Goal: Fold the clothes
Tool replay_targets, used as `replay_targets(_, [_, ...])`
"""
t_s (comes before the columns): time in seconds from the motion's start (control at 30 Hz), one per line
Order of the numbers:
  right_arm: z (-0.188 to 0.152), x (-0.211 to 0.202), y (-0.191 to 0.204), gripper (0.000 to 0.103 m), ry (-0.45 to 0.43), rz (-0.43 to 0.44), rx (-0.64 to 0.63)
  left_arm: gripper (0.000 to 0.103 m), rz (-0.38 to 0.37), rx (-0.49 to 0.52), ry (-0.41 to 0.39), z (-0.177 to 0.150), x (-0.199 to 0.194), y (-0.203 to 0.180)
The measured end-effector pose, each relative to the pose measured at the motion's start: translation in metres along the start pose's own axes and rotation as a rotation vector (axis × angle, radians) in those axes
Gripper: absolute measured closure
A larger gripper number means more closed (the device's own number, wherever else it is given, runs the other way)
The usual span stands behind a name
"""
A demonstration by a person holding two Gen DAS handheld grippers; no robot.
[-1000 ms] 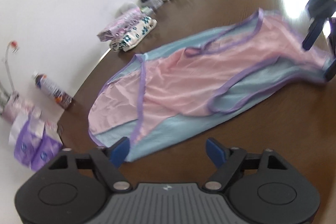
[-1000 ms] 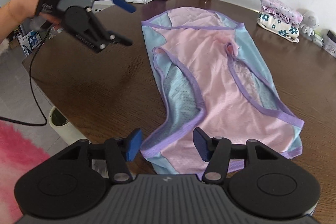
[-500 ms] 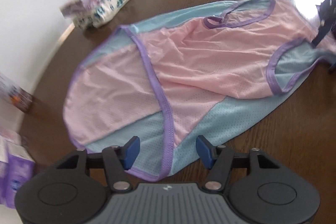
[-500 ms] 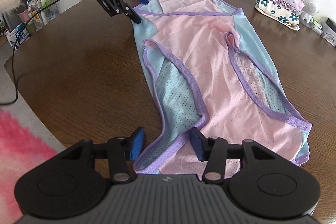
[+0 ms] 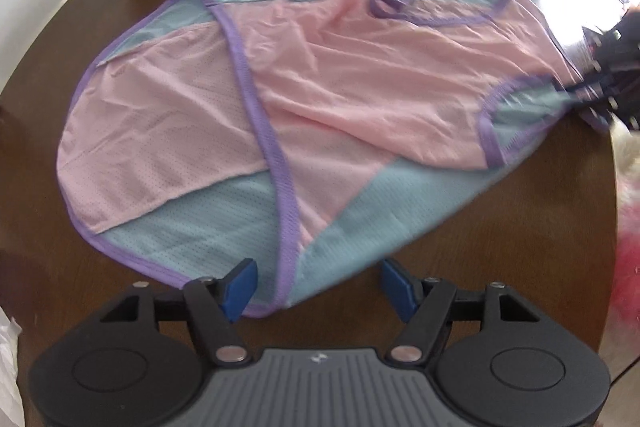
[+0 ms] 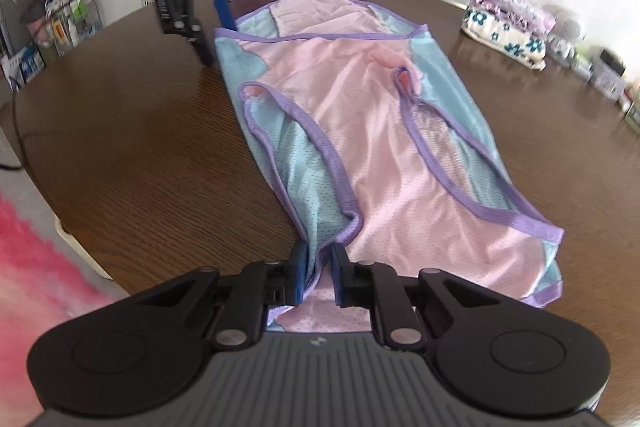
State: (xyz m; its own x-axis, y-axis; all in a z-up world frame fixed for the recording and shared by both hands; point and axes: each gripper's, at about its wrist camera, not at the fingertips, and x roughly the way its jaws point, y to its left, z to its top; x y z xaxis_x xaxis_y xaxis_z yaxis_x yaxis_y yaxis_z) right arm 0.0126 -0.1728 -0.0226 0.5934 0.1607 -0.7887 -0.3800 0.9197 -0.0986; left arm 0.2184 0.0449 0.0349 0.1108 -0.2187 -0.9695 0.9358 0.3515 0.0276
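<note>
Right wrist view, right claw pinching garment edge, left claw wide apart (tilted down, empty).

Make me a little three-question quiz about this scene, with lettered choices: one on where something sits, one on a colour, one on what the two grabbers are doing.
1. Where is the folded floral pile?
A. On the garment
B. On the table, apart from the garment, near the wall
C. On the floor

2. What colour is the garment's trim?
A. Purple
B. Yellow
C. Black

3. Which gripper is shut on the garment?
A. Left gripper
B. Right gripper
C. Neither

Answers: 1 B, the pile lies on bare wood at the far edge. 2 A, purple binding edges the pink and blue panels. 3 B, its blue pads pinch the shoulder end, while the left one stands open at the hem.
</note>
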Motion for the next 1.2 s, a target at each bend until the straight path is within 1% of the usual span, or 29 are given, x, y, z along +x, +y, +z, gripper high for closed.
replay_targets(0.17, [0.001, -0.001, -0.032, 0.093, 0.023, -0.042, -0.097, 0.036, -0.003, 0.017, 0.009, -0.014, -0.004, -0.048])
replay_targets(0.23, [0.002, 0.000, -0.047, 0.093, 0.031, -0.052, -0.151, 0.040, -0.002, 0.020, -0.002, -0.019, -0.006, -0.073])
replay_targets(0.27, [0.003, 0.001, -0.055, 0.093, 0.032, -0.052, -0.179, 0.044, -0.002, 0.019, -0.007, -0.020, -0.007, -0.087])
replay_targets(0.4, [0.008, 0.009, -0.084, 0.093, 0.031, -0.043, -0.282, 0.044, -0.010, 0.042, -0.001, -0.021, -0.009, -0.146])
replay_targets(0.5, [0.016, 0.017, -0.102, 0.093, 0.031, -0.032, -0.363, 0.044, -0.002, 0.017, -0.010, -0.016, -0.009, -0.180])
replay_targets(0.6, [0.021, 0.024, -0.115, 0.093, 0.026, -0.033, -0.420, 0.045, 0.014, -0.034, -0.035, -0.010, -0.008, -0.205])
replay_targets(0.63, [0.022, 0.026, -0.119, 0.093, 0.025, -0.034, -0.432, 0.047, 0.024, -0.058, -0.046, -0.007, -0.007, -0.211])
replay_targets(0.7, [0.019, 0.023, -0.122, 0.093, 0.019, -0.034, -0.433, 0.055, 0.042, -0.098, -0.069, -0.003, -0.007, -0.218])
replay_targets(0.73, [0.017, 0.021, -0.122, 0.093, 0.016, -0.034, -0.429, 0.058, 0.050, -0.116, -0.076, -0.001, -0.007, -0.219])
replay_targets(0.8, [0.012, 0.016, -0.123, 0.093, 0.009, -0.034, -0.422, 0.069, 0.061, -0.147, -0.085, 0.003, -0.006, -0.219])
replay_targets(0.83, [0.010, 0.013, -0.123, 0.093, 0.006, -0.034, -0.418, 0.071, 0.063, -0.155, -0.086, 0.003, -0.005, -0.218])
replay_targets(0.97, [0.001, 0.003, -0.125, 0.093, -0.008, -0.034, -0.404, 0.073, 0.065, -0.161, -0.090, 0.000, -0.004, -0.216])
replay_targets(1.03, [-0.003, -0.002, -0.125, 0.093, -0.015, -0.034, -0.397, 0.080, 0.070, -0.159, -0.098, 0.000, -0.004, -0.219])
replay_targets(1.07, [-0.006, -0.004, -0.126, 0.093, -0.018, -0.035, -0.393, 0.091, 0.075, -0.157, -0.105, -0.001, -0.004, -0.220])
replay_targets(1.1, [-0.006, -0.008, -0.127, 0.093, -0.025, -0.030, -0.380, 0.095, 0.080, -0.159, -0.111, -0.002, -0.005, -0.221])
replay_targets(1.2, [-0.004, -0.023, -0.129, 0.092, -0.067, 0.007, -0.318, 0.096, 0.088, -0.169, -0.130, -0.006, -0.006, -0.223])
